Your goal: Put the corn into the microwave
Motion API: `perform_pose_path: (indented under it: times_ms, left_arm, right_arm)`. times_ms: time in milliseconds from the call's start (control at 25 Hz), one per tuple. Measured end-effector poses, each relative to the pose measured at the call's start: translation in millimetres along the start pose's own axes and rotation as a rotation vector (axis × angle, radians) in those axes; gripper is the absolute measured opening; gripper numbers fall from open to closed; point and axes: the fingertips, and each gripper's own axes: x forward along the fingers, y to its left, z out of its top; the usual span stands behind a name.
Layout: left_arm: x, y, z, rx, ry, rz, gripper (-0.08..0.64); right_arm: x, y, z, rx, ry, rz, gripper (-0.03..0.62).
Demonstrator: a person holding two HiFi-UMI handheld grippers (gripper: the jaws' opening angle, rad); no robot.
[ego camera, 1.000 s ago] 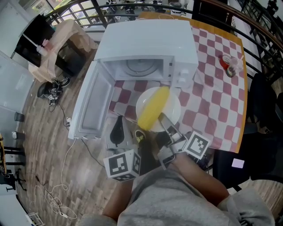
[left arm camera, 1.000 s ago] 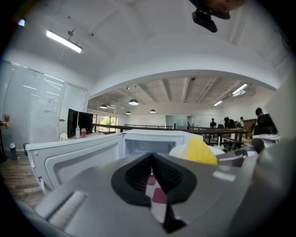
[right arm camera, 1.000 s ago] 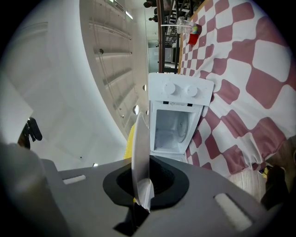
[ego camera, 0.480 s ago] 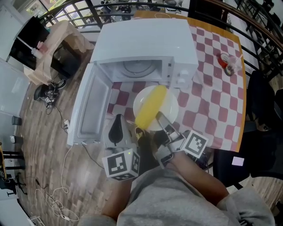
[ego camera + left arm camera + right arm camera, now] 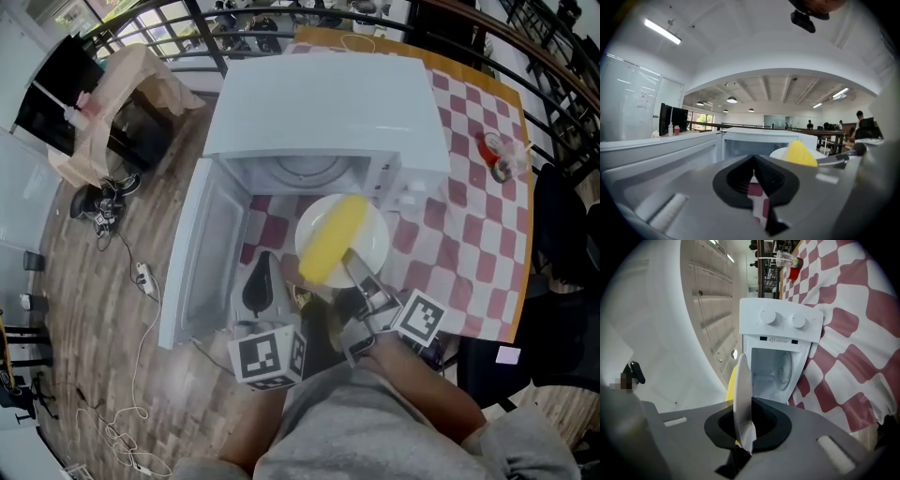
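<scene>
light: bright, ceiling strip lamp [image 5: 662,31] | edges: fisheye-warped, dark corners

**Microwave on a table, plate before its open mouth**

The microwave [image 5: 323,103] sits on the far left part of the table [image 5: 469,234]. Its door [image 5: 202,258] swings out to the left and reaches toward the near side, over the floor [image 5: 84,309]. Just in front of the open cavity is a plate [image 5: 373,246], with the corn [image 5: 333,239] lying on it, one end pointing toward the opening. The plate's near rim sits between the jaws of the right gripper [image 5: 352,262]. The left gripper [image 5: 264,261] is just left of the plate, between it and the door. A cup [image 5: 497,157] stands far right on the table, well apart. Cables [image 5: 141,281] lie on the floor to the left.
</scene>
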Motion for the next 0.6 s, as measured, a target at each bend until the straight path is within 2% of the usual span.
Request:
perform_pose_path:
  times_ms: [600]
  left_arm:
    - [104,38,4,-0.002,0.045,-0.116,0.009]
  right_arm:
    - [84,-37,18,0.001,-0.078,-0.067,0.006]
